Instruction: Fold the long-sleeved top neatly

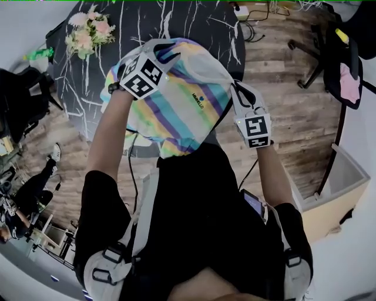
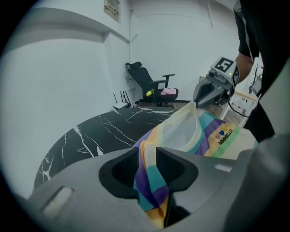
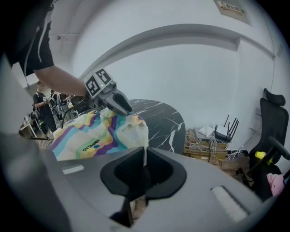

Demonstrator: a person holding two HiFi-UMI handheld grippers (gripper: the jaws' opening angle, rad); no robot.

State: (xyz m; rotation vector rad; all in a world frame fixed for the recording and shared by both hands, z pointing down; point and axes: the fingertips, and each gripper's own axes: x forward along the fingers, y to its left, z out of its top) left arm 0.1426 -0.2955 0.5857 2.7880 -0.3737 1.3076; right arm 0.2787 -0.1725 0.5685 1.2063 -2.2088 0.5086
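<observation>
The long-sleeved top (image 1: 176,100), striped in purple, teal, yellow and cream with a small logo, hangs stretched between both grippers above the black marble table (image 1: 194,23). My left gripper (image 1: 164,52) is shut on a bunched fold of its upper left edge. In the left gripper view that fold fills the gap between the jaws of the left gripper (image 2: 147,168). My right gripper (image 1: 236,89) is shut on the upper right edge. In the right gripper view only a thin cream strip of the top (image 3: 99,133) runs into the right gripper (image 3: 145,168). The lower hem droops toward my body.
A bunch of pink flowers (image 1: 88,29) lies on the table's far left. A black office chair (image 1: 335,59) with pink cloth stands at the right, a white box (image 1: 346,176) below it. A power strip (image 1: 241,10) and cables lie on the wooden floor.
</observation>
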